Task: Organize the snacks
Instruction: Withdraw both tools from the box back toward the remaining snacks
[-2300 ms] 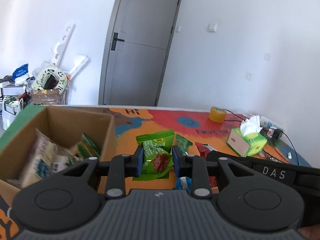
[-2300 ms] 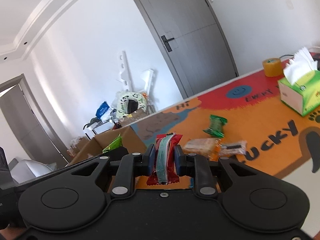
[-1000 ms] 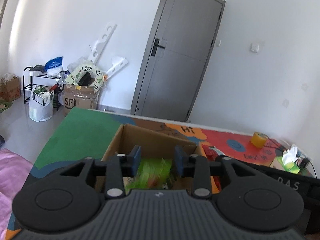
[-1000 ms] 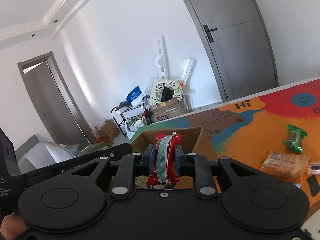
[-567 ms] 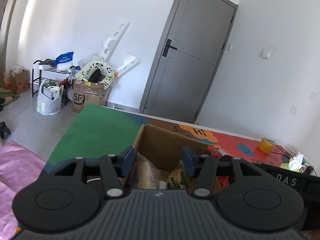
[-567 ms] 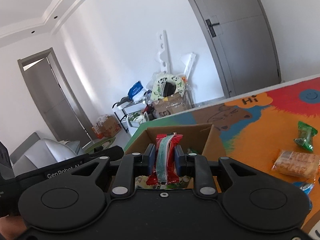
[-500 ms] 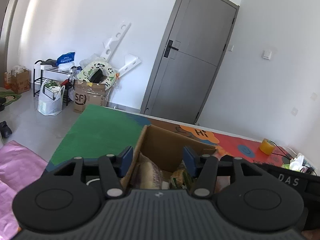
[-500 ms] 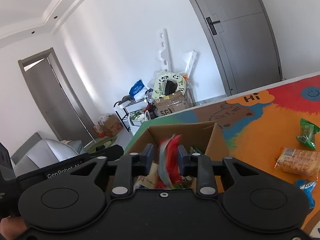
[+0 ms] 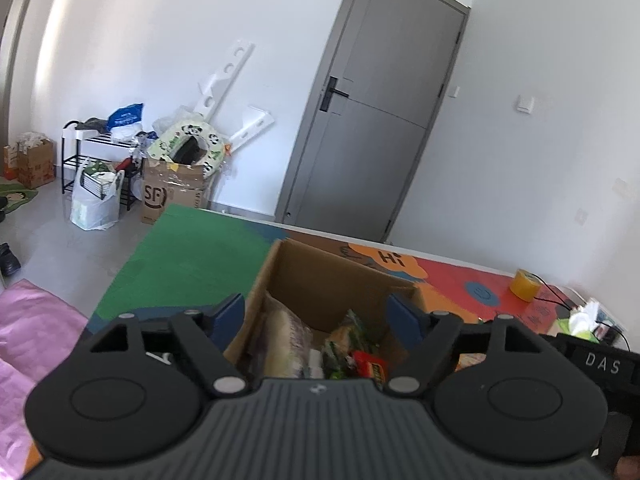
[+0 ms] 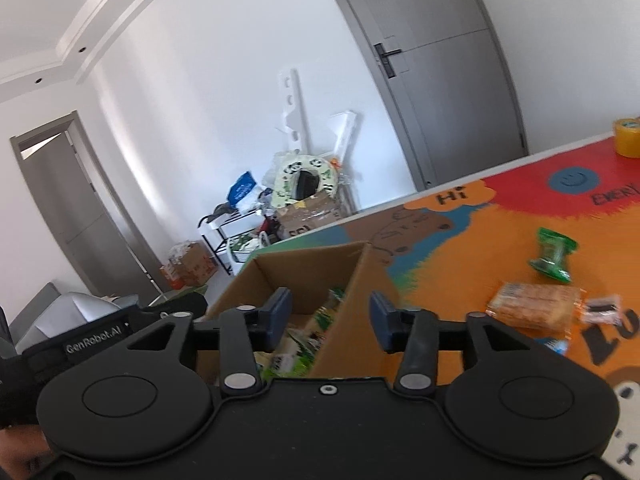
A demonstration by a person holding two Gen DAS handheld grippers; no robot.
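An open cardboard box (image 9: pixel 280 268) stands on the colourful mat and holds several snack packs, among them a pale one (image 9: pixel 286 340), green ones (image 9: pixel 344 344) and a red one (image 9: pixel 370 366). My left gripper (image 9: pixel 316 316) hovers over the box's near side, its jaws opening with nothing held between them. In the right wrist view my right gripper (image 10: pixel 331 318) is above the right wall of the box (image 10: pixel 304 268), its jaws also opening and holding nothing. A green pack (image 10: pixel 554 256), a biscuit pack (image 10: pixel 534 310) and a small dark pack (image 10: pixel 604 308) lie on the mat to the right.
A yellow tape roll (image 9: pixel 524 284) and a green tissue box (image 9: pixel 580 320) sit at the mat's far right. Cardboard boxes (image 9: pixel 172 196), bags and a rack stand on the floor beyond the table's left end. A grey door (image 9: pixel 372 128) is behind.
The left gripper let go of the green pack and the right let go of the red pack; both packs left the jaws. Both sets of jaws spread wider. The right view swung rightward.
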